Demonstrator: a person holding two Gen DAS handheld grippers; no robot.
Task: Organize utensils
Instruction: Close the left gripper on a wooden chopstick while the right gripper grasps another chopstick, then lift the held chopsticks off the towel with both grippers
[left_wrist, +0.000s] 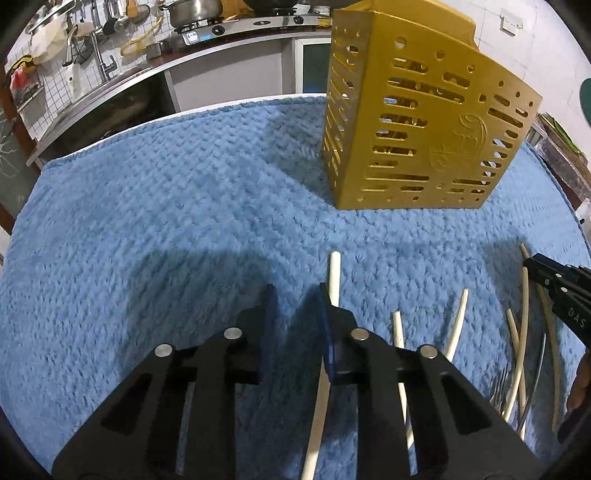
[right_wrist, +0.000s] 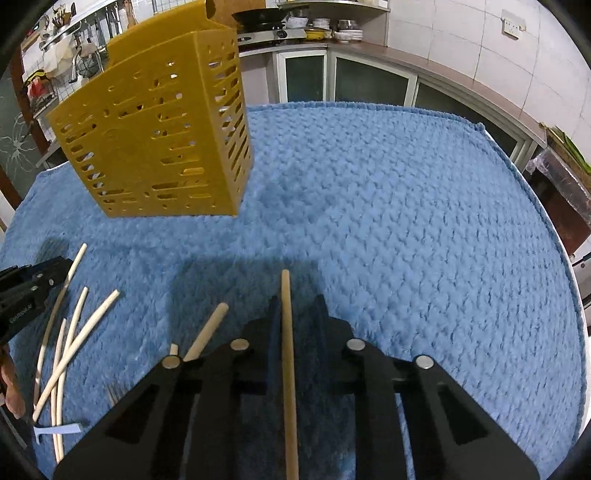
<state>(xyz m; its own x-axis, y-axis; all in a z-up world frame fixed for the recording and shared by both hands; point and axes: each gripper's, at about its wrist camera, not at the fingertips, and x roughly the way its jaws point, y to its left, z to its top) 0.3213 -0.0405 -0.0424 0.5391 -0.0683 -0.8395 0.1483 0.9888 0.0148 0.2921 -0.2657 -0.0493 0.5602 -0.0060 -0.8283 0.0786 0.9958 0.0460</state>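
Observation:
A yellow perforated utensil holder (left_wrist: 421, 125) stands upright on the blue towel (left_wrist: 166, 221); it also shows in the right wrist view (right_wrist: 159, 136). My left gripper (left_wrist: 297, 295) is open above the towel, with one pale chopstick (left_wrist: 334, 277) lying under its right finger. Several more chopsticks (left_wrist: 456, 325) and a fork (left_wrist: 498, 384) lie to its right. My right gripper (right_wrist: 297, 306) is open, and a wooden chopstick (right_wrist: 288, 350) lies between its fingers. Loose chopsticks (right_wrist: 77, 343) lie to its left.
The towel (right_wrist: 406, 221) covers a round table. A kitchen counter with a sink (left_wrist: 92, 77) and stove (left_wrist: 236, 26) runs behind. The other gripper shows at the right edge of the left wrist view (left_wrist: 561, 291) and at the left edge of the right wrist view (right_wrist: 26, 291).

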